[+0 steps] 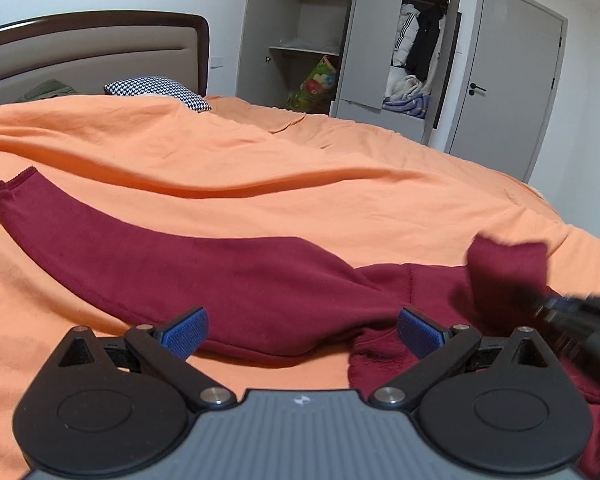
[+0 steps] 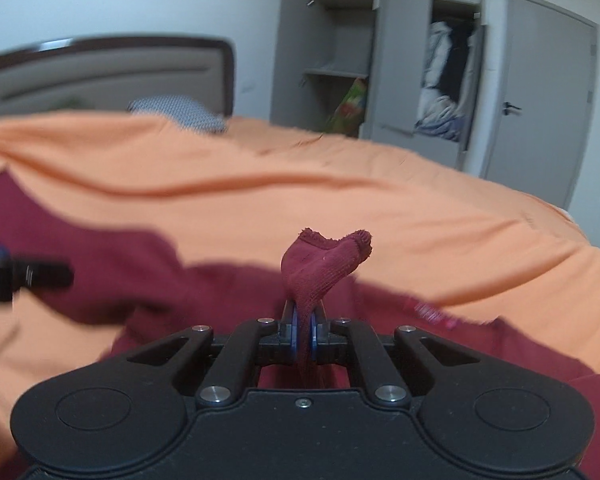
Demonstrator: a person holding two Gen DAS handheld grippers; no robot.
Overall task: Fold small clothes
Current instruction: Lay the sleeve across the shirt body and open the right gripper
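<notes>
Orange bedsheet (image 1: 260, 152) covers the whole bed, with soft wrinkles and one long fold running across it far ahead of both claws. On it lies a dark red sweatshirt (image 1: 228, 280). One long sleeve (image 1: 60, 224) stretches away to the left, ahead of the left claw (image 1: 302, 330), and the body of the sweatshirt sits right under and between that claw's blue pads. The left claw is spread wide and holds nothing.

The right claw (image 2: 303, 330) is pressed together and pinches a bit of the sweatshirt's red cloth, which sticks up in a little bunch (image 2: 326, 264) just past its tips. The rest of the red cloth spreads out under and around that claw.

Far ahead, at the top of the bed, stand a padded headboard (image 1: 92, 48) and a black and white checked pillow (image 1: 160, 90). Past the bed to the right is a grey wardrobe (image 1: 352, 36) with its doors open and clothes piled inside. A grey door (image 1: 512, 80) stands shut to the right of it. The walls are white.
</notes>
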